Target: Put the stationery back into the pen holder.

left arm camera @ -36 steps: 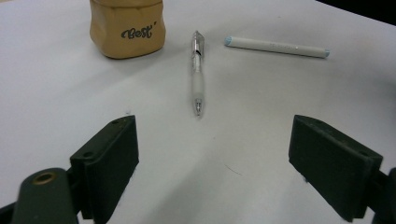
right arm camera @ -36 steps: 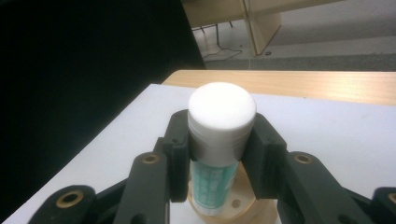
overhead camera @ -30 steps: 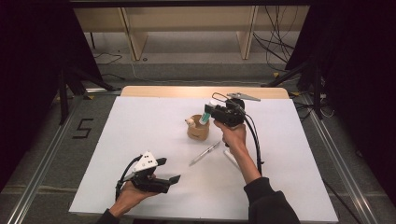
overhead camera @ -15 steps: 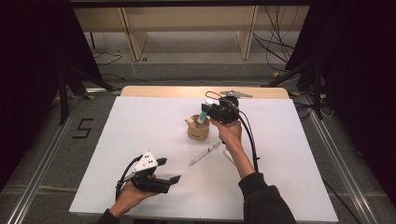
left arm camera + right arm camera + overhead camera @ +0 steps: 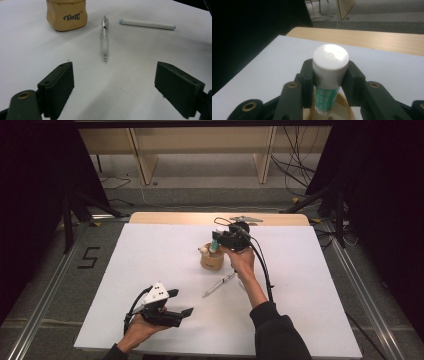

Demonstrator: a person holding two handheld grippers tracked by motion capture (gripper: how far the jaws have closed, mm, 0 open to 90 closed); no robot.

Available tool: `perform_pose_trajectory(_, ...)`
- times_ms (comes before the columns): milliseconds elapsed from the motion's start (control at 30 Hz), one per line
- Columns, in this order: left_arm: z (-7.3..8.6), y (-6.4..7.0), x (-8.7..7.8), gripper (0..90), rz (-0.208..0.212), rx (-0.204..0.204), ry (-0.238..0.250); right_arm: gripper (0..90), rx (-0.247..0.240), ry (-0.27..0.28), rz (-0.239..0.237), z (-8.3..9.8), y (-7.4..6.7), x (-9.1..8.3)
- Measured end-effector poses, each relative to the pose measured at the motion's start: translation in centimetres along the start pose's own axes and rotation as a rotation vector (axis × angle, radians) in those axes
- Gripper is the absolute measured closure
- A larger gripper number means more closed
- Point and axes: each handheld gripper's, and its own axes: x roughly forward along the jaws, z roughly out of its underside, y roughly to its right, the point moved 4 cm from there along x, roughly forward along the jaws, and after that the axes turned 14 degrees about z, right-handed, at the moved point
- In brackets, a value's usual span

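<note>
My right gripper (image 5: 216, 243) is shut on a green-and-white tube with a white cap (image 5: 330, 62), held upright over the mouth of a tan cup (image 5: 212, 260) (image 5: 348, 110). That cup (image 5: 66, 14) carries the word "Best" on its side. A clear pen (image 5: 104, 38) (image 5: 219, 284) lies on the white table just right of the cup, and a white marker (image 5: 147, 24) lies beyond it. Near the table's front left, my left gripper (image 5: 181, 303) (image 5: 115, 85) rests open, jaws wide apart and empty.
The white sheet (image 5: 150, 255) covers the table, with a wooden strip (image 5: 175, 217) along the far edge. Something small and white (image 5: 203, 249) sticks out of the cup's left rim. Shelving legs and cables sit on the floor behind.
My right gripper with the tube has drifted slightly toward the far side over the cup. The left gripper has stayed where it was.
</note>
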Motion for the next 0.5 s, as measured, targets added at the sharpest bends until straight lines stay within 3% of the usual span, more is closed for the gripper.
perform_pose_trajectory(500,0.0,0.0,0.1,15.6,0.001,0.002,-0.006,65.6,-0.024,-0.038,0.006,0.3,-0.6,1.3)
